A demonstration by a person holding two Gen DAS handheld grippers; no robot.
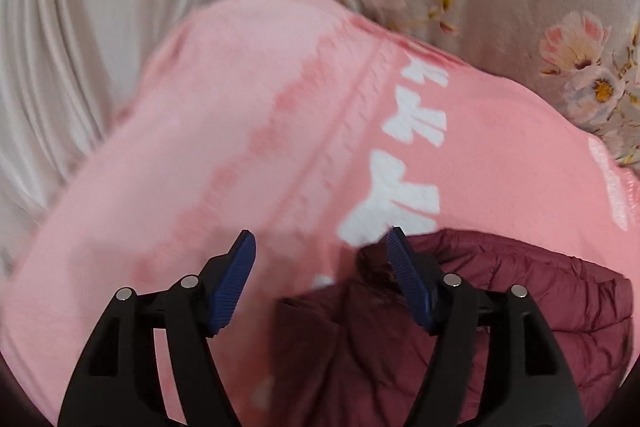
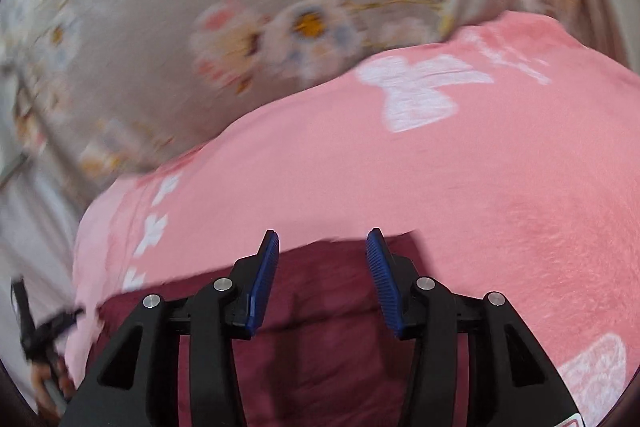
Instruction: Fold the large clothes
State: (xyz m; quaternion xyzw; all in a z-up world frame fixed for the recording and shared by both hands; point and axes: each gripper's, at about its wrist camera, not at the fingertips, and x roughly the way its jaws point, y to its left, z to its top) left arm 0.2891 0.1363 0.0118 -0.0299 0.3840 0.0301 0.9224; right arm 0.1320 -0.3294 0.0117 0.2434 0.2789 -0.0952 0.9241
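— Behind everything: flowery bedsheet (image 2: 168,39) and pale curtain (image 1: 80,39). On top?

— Big pink blanket (image 1: 248,131) with white bows, spread wide. Then a dark red puffy jacket (image 2: 328,307) lying on it.

— Which way from the tongs?

— Right under both, low and close. Left gripper (image 1: 320,247) over one end, near the jacket's edge. Right gripper (image 2: 322,239) over the flat middle, at its far edge. Long way probably runs side to side, from one gripper to the other.

— Holding anything?

— No. Both spread wide, nothing between the blue pads (image 2: 380,267). Looks ready to pinch that far edge.
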